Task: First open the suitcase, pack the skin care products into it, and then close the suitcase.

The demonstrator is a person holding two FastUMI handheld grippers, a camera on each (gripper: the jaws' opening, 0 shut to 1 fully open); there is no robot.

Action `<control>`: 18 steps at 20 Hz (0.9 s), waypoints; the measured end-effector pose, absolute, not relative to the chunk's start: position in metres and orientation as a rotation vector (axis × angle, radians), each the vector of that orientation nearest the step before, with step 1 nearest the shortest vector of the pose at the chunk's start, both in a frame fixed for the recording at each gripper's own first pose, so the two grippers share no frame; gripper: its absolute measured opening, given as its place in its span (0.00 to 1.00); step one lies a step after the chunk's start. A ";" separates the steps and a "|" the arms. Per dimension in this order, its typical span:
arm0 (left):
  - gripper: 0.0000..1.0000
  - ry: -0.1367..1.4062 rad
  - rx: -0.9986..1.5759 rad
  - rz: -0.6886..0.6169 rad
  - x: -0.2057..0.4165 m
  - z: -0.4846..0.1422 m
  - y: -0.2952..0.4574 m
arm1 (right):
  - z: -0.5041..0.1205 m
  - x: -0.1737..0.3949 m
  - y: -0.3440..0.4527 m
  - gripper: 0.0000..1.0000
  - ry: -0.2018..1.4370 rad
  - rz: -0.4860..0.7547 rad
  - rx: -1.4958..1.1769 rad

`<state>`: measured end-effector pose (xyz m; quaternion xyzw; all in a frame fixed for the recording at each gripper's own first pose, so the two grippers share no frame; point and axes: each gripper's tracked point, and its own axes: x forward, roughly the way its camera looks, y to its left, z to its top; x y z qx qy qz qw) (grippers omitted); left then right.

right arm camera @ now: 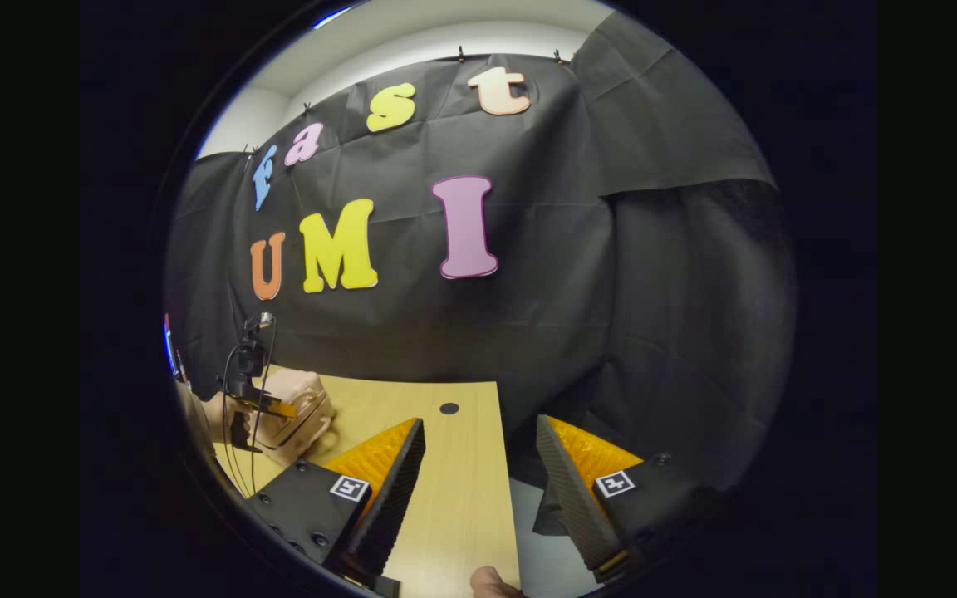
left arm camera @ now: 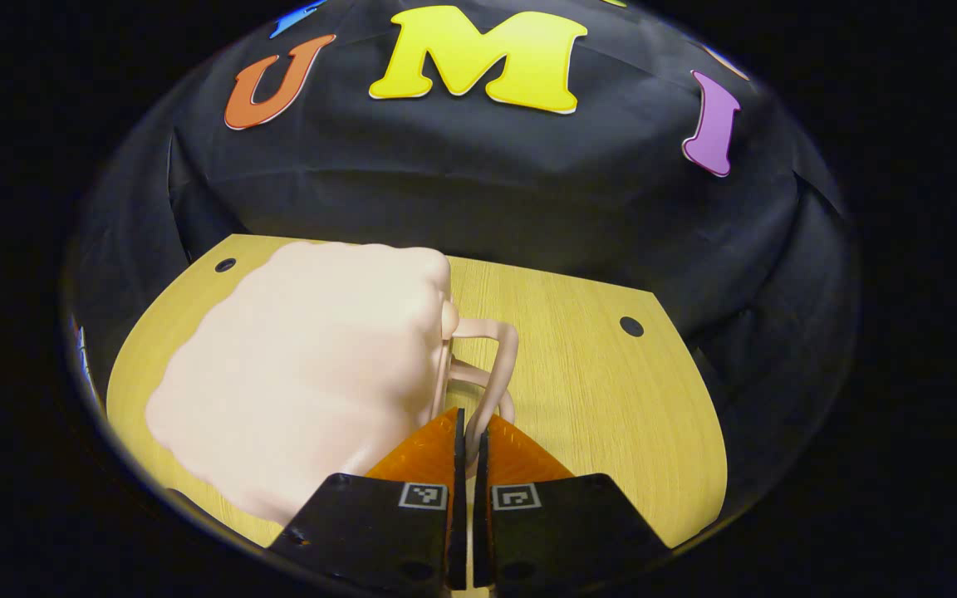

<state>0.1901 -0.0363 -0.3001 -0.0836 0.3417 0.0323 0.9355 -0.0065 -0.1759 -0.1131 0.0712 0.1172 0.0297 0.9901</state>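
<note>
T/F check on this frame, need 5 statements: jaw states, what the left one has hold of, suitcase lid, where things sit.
1. The left gripper has its jaws shut on the suitcase handle. True.
2. The right gripper has its jaws shut on a bottle. False: its jaws are wide apart with nothing between them, over the table edge.
3. The suitcase is pale pink and sits on the wooden table. True.
4. The suitcase lid is open. False: in the left gripper view it looks closed, seen from the handle side.
5. In the right gripper view the suitcase lies far right. False: it is at the lower left, with the left gripper on it.
</note>
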 end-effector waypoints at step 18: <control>0.96 0.188 0.006 0.102 0.152 -0.053 -0.009 | 0.015 0.047 -0.072 0.80 0.059 -0.006 0.087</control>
